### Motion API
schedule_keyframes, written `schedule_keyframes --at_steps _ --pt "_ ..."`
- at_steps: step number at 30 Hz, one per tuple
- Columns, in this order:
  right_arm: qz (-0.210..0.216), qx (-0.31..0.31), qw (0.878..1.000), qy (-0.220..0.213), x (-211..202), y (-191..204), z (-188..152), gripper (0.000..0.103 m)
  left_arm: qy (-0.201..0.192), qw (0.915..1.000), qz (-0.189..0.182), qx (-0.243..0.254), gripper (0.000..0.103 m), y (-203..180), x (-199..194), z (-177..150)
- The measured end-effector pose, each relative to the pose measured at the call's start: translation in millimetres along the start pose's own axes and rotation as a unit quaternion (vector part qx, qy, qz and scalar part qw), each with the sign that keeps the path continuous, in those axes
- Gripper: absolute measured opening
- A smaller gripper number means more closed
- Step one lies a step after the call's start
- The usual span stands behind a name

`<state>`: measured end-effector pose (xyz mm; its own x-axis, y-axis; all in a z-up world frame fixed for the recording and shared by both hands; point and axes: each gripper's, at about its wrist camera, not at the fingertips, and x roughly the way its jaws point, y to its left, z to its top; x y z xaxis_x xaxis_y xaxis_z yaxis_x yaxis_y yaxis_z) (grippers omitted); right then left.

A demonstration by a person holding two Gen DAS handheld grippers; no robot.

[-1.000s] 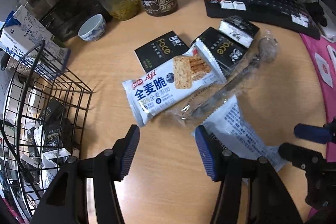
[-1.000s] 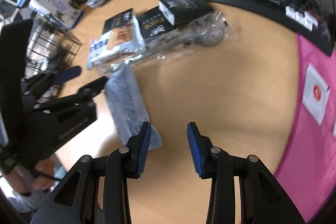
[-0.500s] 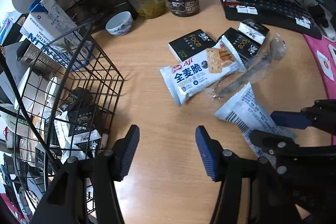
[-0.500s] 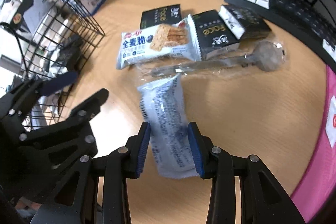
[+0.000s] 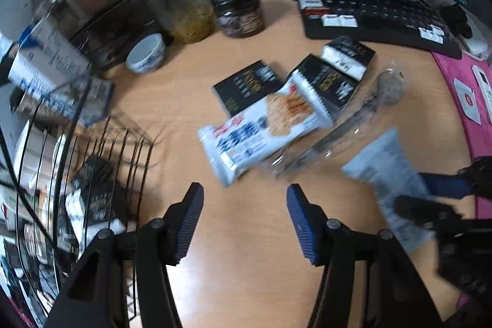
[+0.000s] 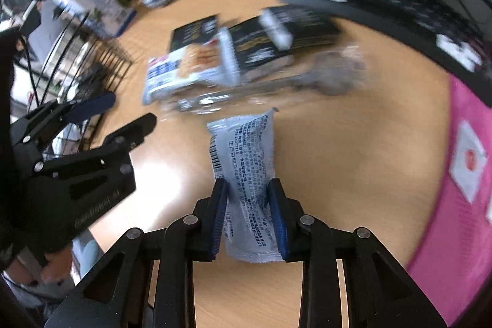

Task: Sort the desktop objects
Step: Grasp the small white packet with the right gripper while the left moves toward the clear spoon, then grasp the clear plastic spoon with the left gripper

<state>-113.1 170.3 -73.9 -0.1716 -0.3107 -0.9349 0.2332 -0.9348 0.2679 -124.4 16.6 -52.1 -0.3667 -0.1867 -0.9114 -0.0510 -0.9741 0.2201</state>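
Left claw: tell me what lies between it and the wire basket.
Nothing: in the left wrist view only bare desk lies between the left claw and the wire basket.

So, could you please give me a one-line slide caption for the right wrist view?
Right gripper shut on a pale blue snack packet above the wooden desk.

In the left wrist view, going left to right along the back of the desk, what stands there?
Small white bowl → clear container with yellow contents → dark jar → keyboard.
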Motion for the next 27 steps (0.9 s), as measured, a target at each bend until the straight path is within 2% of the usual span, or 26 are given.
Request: schedule_keyframes --at_steps 6,11,14,18,23,25,27 --pt "-0.022 0.050 0.998 -0.010 -18 -51 -6 0.029 -0.027 0.9947 0.005 0.099 0.063 -45 9 25" --pt "-0.018 0.064 0.998 -0.013 -22 -66 -7 0.029 -0.047 0.9859 0.013 0.160 0.066 -75 11 44" --pt "-0.014 0.072 0.997 -0.015 -23 -73 -6 0.029 -0.046 0.9810 0.014 0.188 0.066 -88 19 50" --pt "-0.012 0.083 0.996 -0.017 -21 -79 -6 0.029 -0.045 0.9768 0.018 0.208 0.066 -101 28 55" --pt "-0.009 0.087 0.996 -0.016 -19 -84 -8 0.029 -0.036 0.9816 -0.003 0.187 0.068 -94 37 66" --pt "-0.008 0.089 0.996 -0.017 -19 -85 -7 0.029 -0.020 0.9847 -0.029 0.170 0.054 -89 39 69" --pt "-0.009 0.089 0.996 -0.019 -19 -84 -7 0.029 -0.022 0.9862 -0.023 0.162 0.035 -85 37 69"
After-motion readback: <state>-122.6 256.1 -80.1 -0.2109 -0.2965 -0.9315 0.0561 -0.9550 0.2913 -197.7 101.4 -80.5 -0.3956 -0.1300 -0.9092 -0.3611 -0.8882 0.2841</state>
